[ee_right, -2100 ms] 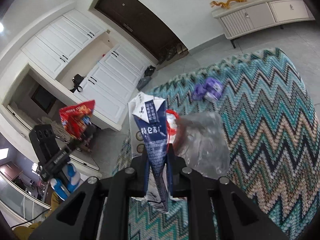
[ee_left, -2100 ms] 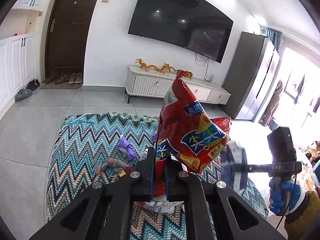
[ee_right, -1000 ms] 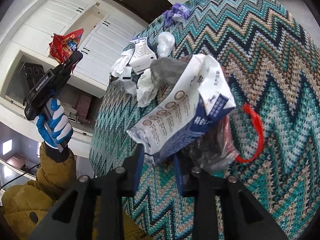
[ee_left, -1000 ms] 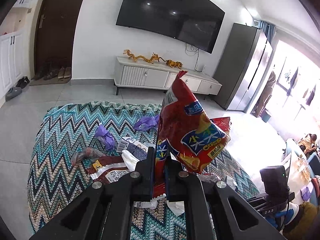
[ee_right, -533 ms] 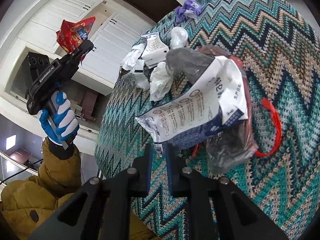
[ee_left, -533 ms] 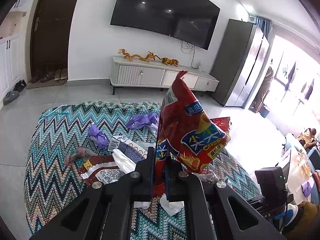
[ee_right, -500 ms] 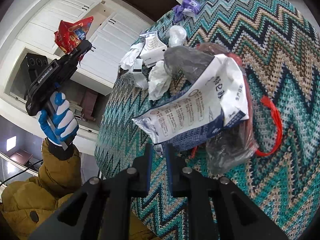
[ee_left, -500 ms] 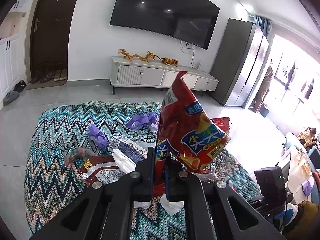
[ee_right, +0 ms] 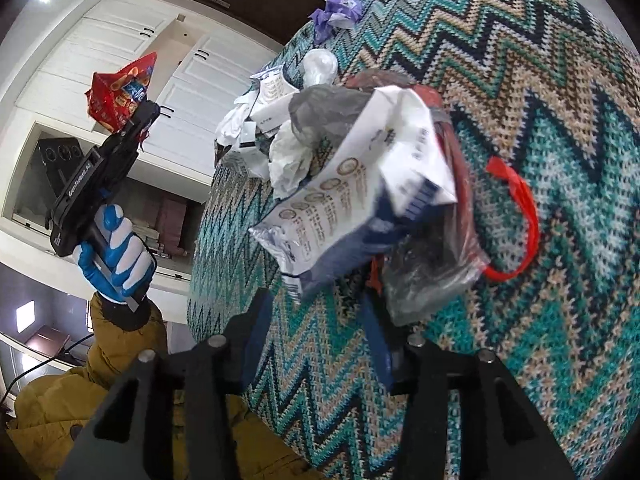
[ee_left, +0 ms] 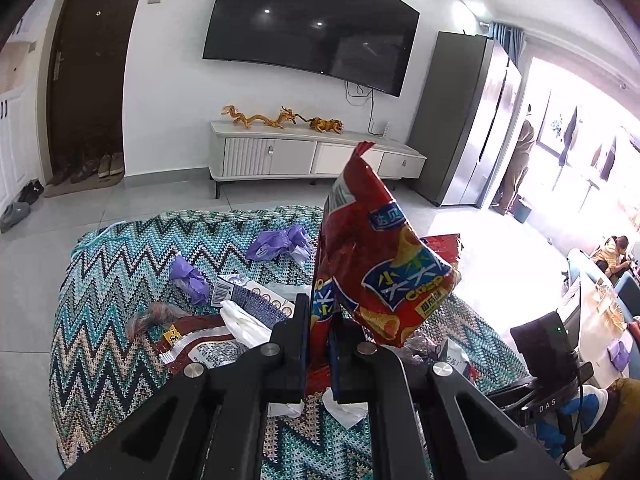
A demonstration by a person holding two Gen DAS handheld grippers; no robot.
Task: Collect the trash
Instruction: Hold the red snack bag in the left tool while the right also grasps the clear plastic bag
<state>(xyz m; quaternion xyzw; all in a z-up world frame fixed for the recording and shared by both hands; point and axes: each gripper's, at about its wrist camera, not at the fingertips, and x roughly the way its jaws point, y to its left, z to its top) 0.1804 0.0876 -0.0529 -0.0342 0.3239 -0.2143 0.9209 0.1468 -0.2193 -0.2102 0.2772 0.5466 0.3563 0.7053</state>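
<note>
A zigzag-knit cloth (ee_left: 120,280) in teal, beige and black covers the whole work surface, and the trash lies scattered over it. Behind it in the left wrist view stand a white TV cabinet (ee_left: 316,156) and a dark wall television (ee_left: 312,24).

The left gripper (ee_left: 320,340) is clamped narrow on the lower edge of a red snack bag (ee_left: 376,272), which stands upright out of the jaws and leans toward the right of the picture. From the right wrist view the same bag (ee_right: 120,92) sticks up from the tip of that gripper, gripped by a blue-and-white gloved hand (ee_right: 116,252) on an ochre sleeve (ee_right: 80,400), off the cloth's left edge.

The right gripper (ee_right: 320,336) is opening: its two fingers stand apart with a gap between them. The white-and-navy milk carton (ee_right: 360,200), flattened and crumpled, lies just ahead of and above the fingertips, tilted, its torn end nearest the jaws; no pad presses on it. It rests against a clear plastic bag (ee_right: 432,272) with red drawstring handles (ee_right: 520,220), just to the right of the right finger.

Beyond the carton sit crumpled white tissues (ee_right: 292,160), a small white box (ee_right: 272,96) and, farthest off, purple wrappers (ee_right: 336,12).
</note>
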